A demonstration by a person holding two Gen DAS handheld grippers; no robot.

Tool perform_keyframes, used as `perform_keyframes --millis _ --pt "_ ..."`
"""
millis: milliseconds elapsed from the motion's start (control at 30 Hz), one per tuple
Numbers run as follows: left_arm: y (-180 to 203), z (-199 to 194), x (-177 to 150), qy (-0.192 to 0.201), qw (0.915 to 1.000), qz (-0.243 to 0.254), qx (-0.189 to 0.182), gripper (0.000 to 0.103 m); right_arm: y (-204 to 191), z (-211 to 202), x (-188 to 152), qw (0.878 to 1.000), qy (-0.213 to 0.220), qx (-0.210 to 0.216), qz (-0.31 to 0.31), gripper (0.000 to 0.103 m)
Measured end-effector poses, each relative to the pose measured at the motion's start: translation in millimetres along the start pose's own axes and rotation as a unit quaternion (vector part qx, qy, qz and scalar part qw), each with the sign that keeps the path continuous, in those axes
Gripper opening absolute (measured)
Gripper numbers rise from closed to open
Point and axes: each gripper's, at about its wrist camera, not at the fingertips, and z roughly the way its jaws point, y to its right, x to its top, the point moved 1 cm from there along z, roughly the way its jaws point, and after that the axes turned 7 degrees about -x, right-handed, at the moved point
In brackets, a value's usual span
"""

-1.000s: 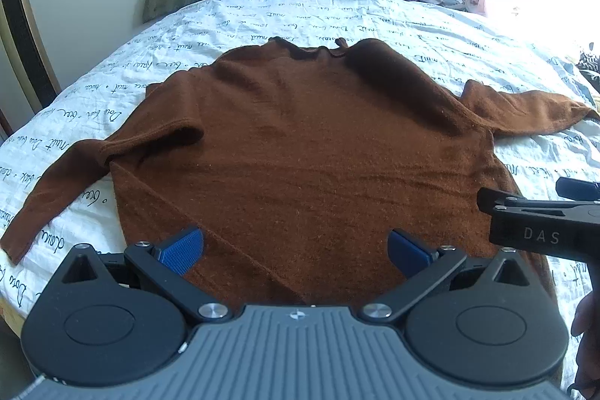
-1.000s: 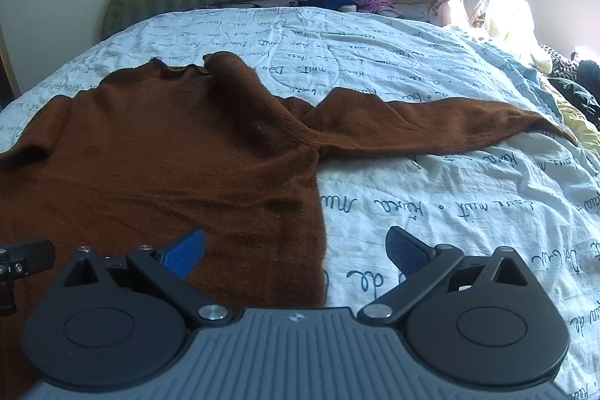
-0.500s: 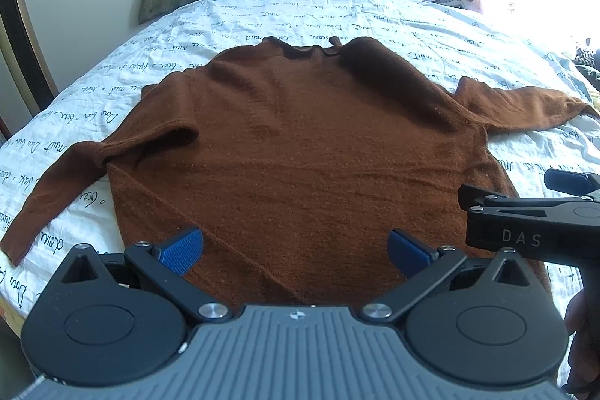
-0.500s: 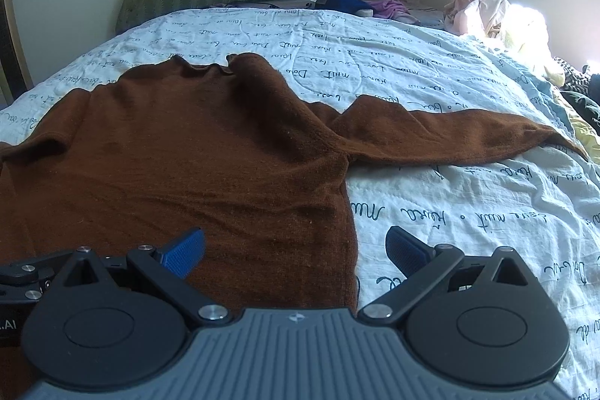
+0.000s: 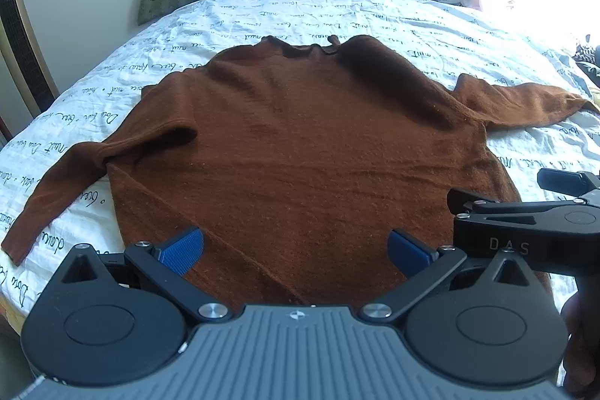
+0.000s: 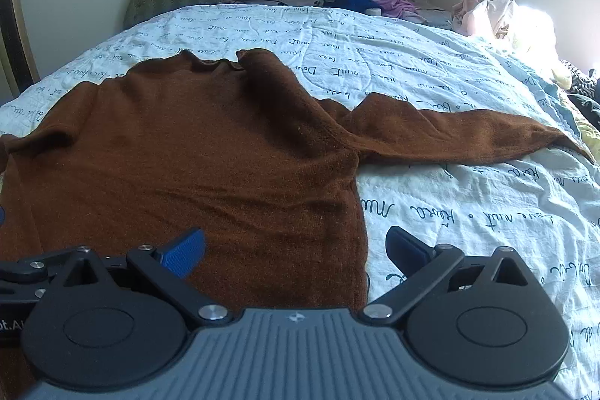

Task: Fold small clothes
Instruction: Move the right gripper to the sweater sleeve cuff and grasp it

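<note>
Left wrist view: the left gripper [image 5: 296, 246] hangs spread and empty above the near hem of the brown sweater [image 5: 300, 145], likely lining up a first fold. The right gripper [image 6: 296, 246], also spread, straddles the sweater's right edge. The sweater lies flat on the bed [image 6: 468, 212], sleeves out; its hem is hidden beneath both grippers.

Left gripper [image 5: 295, 251] jaws wide apart, nothing held; right gripper [image 6: 295, 251] same, side by side, level.
</note>
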Motion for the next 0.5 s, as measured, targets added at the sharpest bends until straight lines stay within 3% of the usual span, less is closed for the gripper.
perform_keyframes --millis 500 --pt "-2.7 0.0 0.2 0.0 1.0 -0.004 0.003 0.103 -7.2 1.7 -1.9 1.0 -0.004 0.007 -0.006 0.103"
